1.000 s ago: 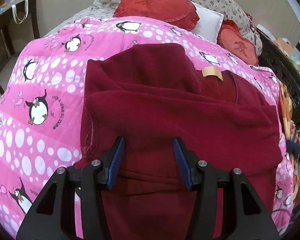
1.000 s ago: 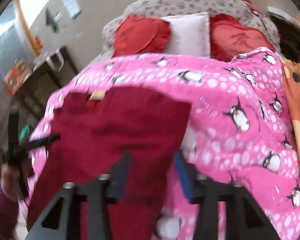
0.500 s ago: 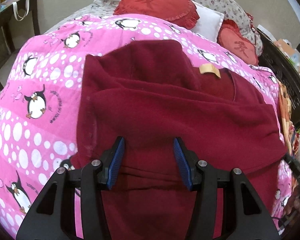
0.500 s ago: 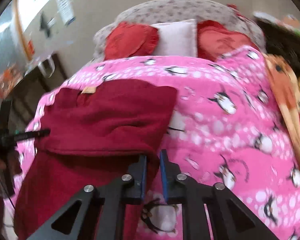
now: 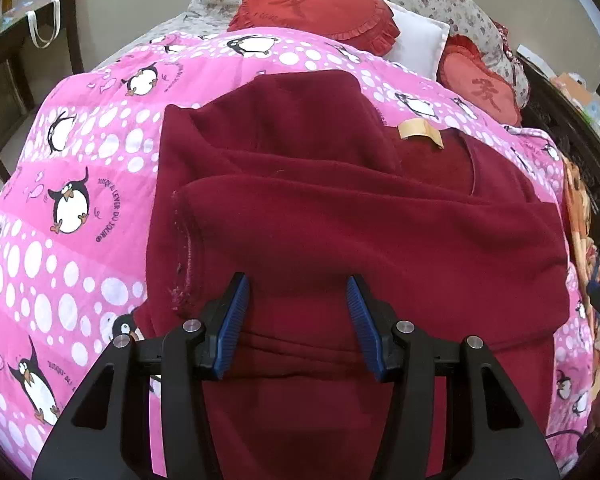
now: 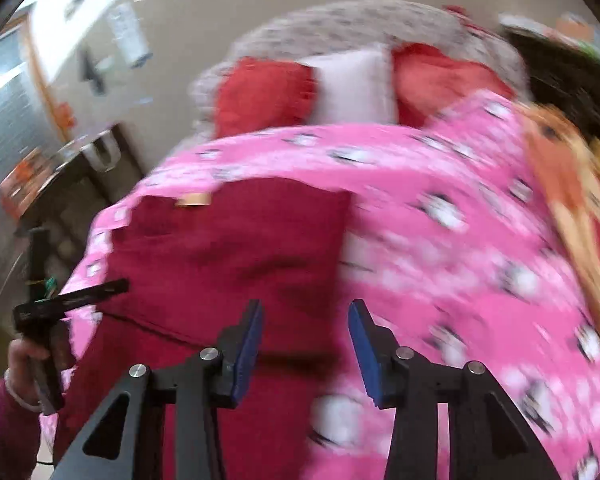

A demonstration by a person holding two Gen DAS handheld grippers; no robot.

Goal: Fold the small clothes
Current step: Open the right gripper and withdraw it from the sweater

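- The folded maroon fleece top (image 5: 340,216) lies on the pink penguin-print quilt (image 5: 72,184).
- Two red heart-shaped cushions (image 5: 312,8) flank a white pillow (image 5: 418,40) behind it.

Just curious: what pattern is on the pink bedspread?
Penguins and white dots on the pink bedspread, clearest in the left wrist view.

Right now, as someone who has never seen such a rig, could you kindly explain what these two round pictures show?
Each picture comes from a fisheye camera on a hand-held two-finger gripper, looking along its fingers. One view shows the left gripper, open, over a partly folded maroon garment. The other, blurred, shows the right gripper, also open, at the garment's right edge. Neither holds anything. The garment, with a tan label, lies on a pink penguin quilt; red cushions and a white pillow sit behind. The person's left hand appears in the right view.
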